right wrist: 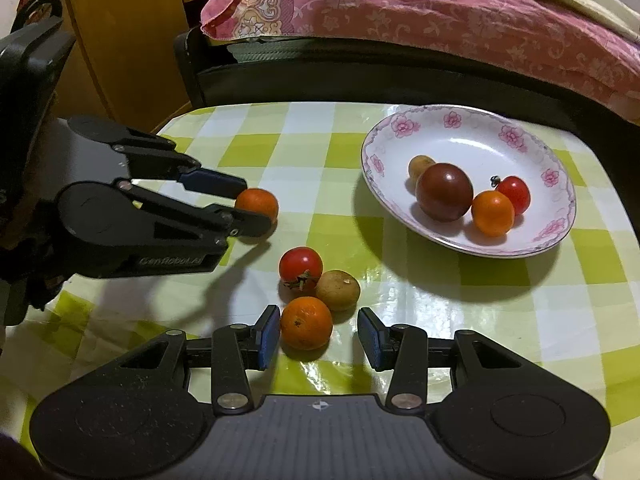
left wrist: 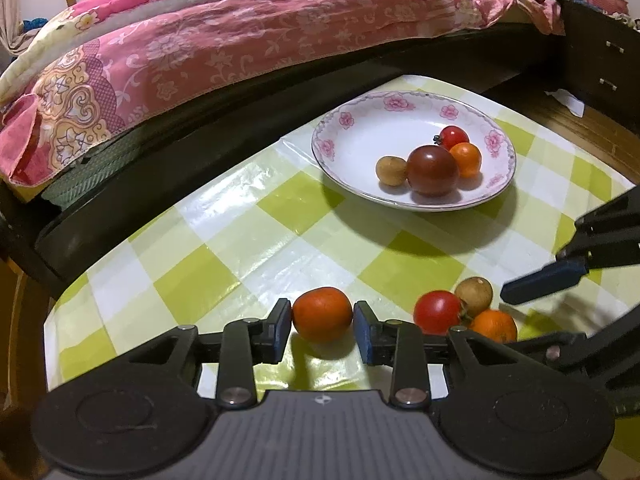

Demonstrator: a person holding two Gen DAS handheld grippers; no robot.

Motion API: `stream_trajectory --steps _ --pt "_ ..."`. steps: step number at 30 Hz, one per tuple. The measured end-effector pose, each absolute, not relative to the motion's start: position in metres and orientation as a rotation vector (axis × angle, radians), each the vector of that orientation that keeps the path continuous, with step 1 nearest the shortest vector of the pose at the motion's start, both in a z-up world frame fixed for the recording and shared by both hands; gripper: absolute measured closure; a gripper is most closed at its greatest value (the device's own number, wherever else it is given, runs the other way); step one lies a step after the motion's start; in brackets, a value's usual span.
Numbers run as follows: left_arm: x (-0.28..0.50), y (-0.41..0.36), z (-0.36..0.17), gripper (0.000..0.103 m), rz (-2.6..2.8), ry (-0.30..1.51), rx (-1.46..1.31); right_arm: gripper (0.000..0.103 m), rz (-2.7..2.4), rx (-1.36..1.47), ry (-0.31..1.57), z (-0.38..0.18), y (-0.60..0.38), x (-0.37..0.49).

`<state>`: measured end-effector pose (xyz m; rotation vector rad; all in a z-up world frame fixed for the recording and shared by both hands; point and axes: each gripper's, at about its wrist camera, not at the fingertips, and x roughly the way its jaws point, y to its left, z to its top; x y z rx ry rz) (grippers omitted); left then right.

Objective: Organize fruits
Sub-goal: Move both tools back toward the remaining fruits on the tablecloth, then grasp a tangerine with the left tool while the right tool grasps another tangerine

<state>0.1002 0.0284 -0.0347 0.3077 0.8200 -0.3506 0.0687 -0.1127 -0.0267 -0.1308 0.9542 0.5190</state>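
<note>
My left gripper is shut on an orange-red fruit, which rests low on the checked table; it also shows in the right wrist view. My right gripper is open, with a small orange between its fingers, against the left pad. A red tomato and a brown fruit lie just beyond the orange. A flowered white plate at the right holds a dark tomato, a small orange, a red cherry tomato and a brown fruit.
The table has a green and white checked cloth. A bed with a pink cover and a dark frame runs along the far edge. A wooden cabinet stands at the far left.
</note>
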Motion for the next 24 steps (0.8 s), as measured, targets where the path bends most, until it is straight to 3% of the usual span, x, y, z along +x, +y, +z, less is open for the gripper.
stream_trajectory --steps 8,24 --pt "0.112 0.029 -0.043 0.061 -0.345 0.842 0.284 0.081 0.562 -0.112 0.981 -0.03 -0.107 0.068" --pt "0.074 0.036 -0.03 0.062 -0.415 0.913 0.275 0.082 0.511 -0.104 1.019 -0.022 -0.125 0.065"
